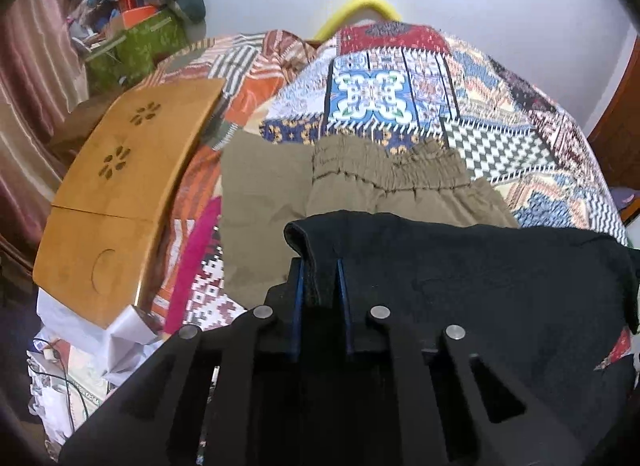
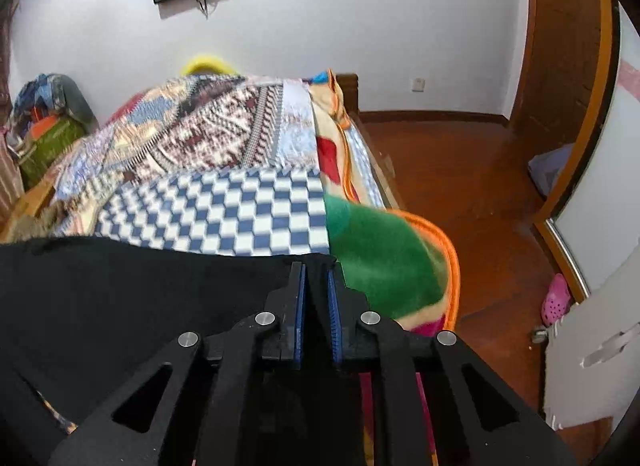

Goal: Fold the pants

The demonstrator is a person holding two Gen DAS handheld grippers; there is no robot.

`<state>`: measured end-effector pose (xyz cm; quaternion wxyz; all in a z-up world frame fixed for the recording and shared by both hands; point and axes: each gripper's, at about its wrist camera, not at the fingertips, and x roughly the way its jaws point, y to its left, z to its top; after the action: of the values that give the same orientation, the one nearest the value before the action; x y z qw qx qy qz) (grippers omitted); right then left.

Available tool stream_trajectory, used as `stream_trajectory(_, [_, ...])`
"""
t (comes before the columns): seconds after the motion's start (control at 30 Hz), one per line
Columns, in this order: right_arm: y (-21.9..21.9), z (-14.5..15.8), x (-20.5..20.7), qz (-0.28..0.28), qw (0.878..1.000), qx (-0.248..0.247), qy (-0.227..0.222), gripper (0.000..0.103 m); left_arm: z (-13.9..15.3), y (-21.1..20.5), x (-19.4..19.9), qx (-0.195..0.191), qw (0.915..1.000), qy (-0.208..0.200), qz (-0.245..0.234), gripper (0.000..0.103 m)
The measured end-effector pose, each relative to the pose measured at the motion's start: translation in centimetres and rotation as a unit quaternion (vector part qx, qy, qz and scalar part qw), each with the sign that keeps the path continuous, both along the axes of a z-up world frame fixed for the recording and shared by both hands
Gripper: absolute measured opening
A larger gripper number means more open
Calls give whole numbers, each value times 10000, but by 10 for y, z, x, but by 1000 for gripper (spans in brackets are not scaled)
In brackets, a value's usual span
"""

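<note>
Over bed, both grippers apparently pinch black pants (image 1: 480, 286).

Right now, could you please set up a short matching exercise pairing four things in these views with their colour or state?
Things:
1. black pants
2. khaki garment
3. wooden lap tray
4. pink clog

States:
a. lying flat on the patchwork quilt, elastic waistband showing
b. on the wooden floor by the door
c. pinched by the left gripper and the right gripper
d. at the bed's edge, flower-shaped cutouts

Pairs: 1-c, 2-a, 3-d, 4-b
</note>
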<state>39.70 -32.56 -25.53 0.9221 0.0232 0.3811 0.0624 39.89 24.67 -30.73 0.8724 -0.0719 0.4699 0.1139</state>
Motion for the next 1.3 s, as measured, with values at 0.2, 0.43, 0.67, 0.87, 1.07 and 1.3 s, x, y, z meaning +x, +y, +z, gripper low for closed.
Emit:
stream_trajectory(0.2, [17,27,13,139,9990,-143,-397,9,24,16,-2,108,9996,-143,216,14])
stream_trajectory(0.43, [26,61,18,139,9964,-72,-837,7,53,18,3,82,9986,-450,248,13])
stream_trajectory(0.67, [21,81,-19,242,9950,102,-960,7,76,1,-26,25,9975,-707,4,13])
stream_trajectory(0.87, [6,94,-55,157,9951,194,-954,6,92,-5,-62,-75,9964,-837,-48,13])
stream_trajectory(1.07, [-9,111,-86,-3,9942,355,-1015,6,107,-8,-106,-140,9955,-932,-84,13])
stream_trajectory(1.3, [-17,116,-128,22,9943,410,-982,6,105,-15,-166,-255,9951,-945,-115,12])
